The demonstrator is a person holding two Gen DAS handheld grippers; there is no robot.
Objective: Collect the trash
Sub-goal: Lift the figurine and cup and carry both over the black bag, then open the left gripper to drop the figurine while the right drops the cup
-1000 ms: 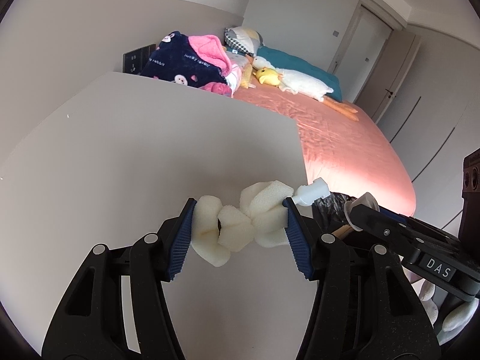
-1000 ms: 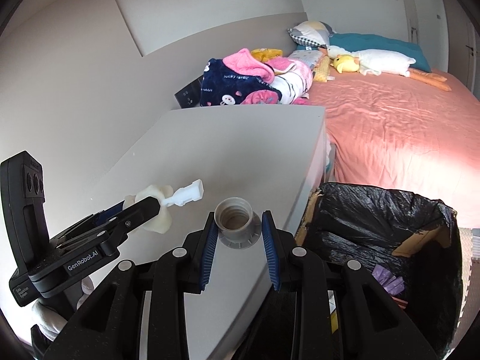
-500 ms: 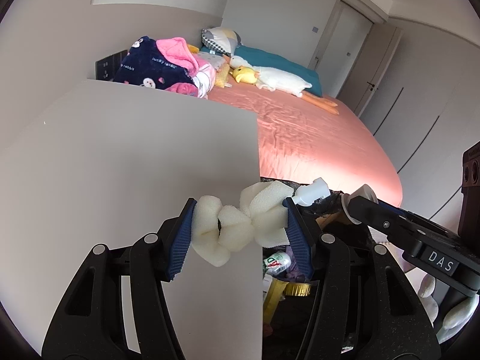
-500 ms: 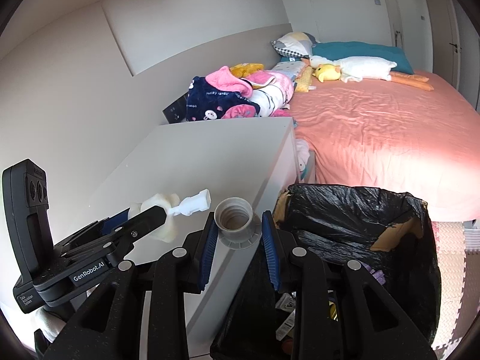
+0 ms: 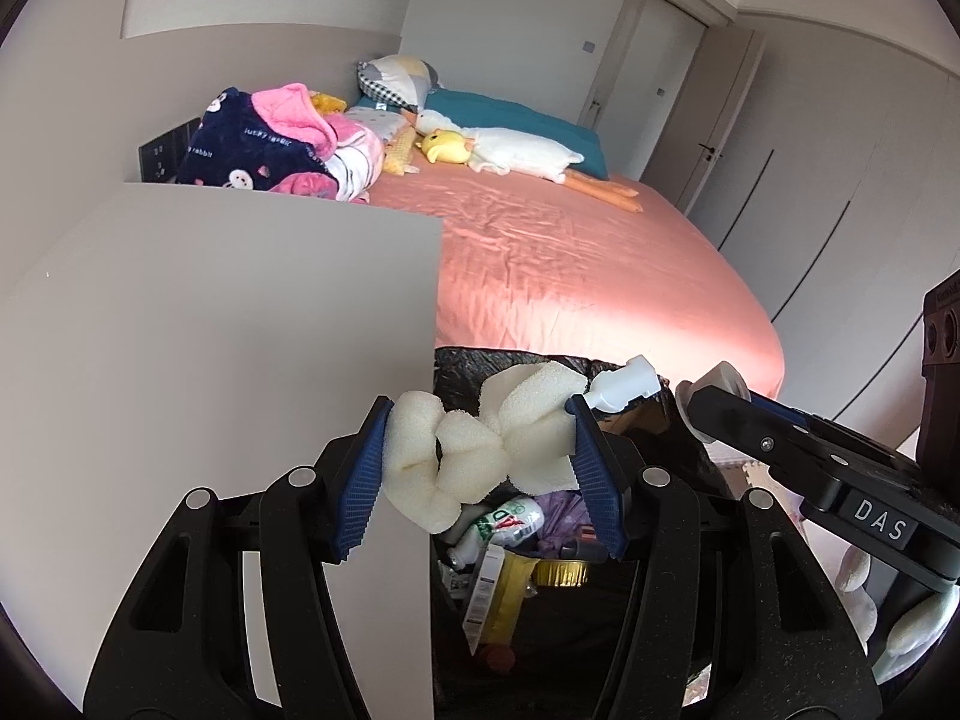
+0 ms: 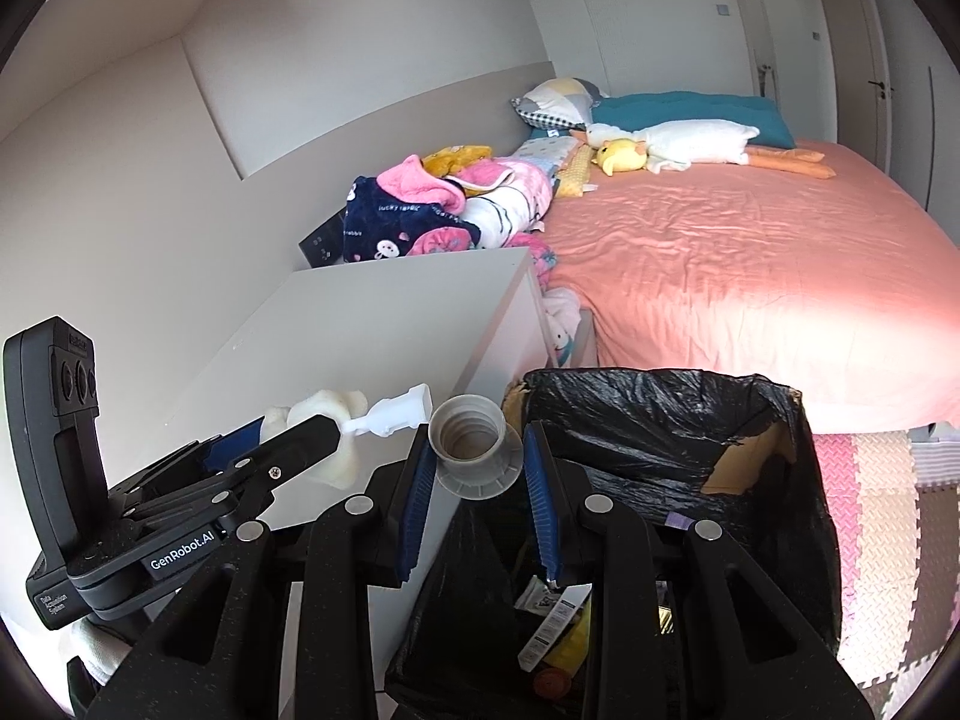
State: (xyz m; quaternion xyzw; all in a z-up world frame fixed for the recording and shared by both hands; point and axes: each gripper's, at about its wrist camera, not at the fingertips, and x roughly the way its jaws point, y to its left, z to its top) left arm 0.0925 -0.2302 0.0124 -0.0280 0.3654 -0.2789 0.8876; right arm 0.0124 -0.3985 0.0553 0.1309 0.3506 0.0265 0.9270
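Note:
My left gripper is shut on a crumpled piece of white foam, with a small white plastic nozzle sticking out past its right finger. It hangs over the cabinet's edge and the near rim of the bin. My right gripper is shut on a grey ribbed plastic cap above the left rim of the bin. The bin is a cardboard box lined with a black bag, and several wrappers and a can lie inside. In the right wrist view the left gripper shows at the left with the foam.
A white cabinet stands left of the bin, its top bare. Beyond lies a bed with a salmon sheet, a heap of blankets, pillows and plush toys. Pink and beige foam floor mats lie right of the bin. Wardrobe doors line the far right.
Both grippers have moved right, off the cabinet top and over the bin's opening, keeping hold of the foam and the cap. The bin's contents have come into sight.

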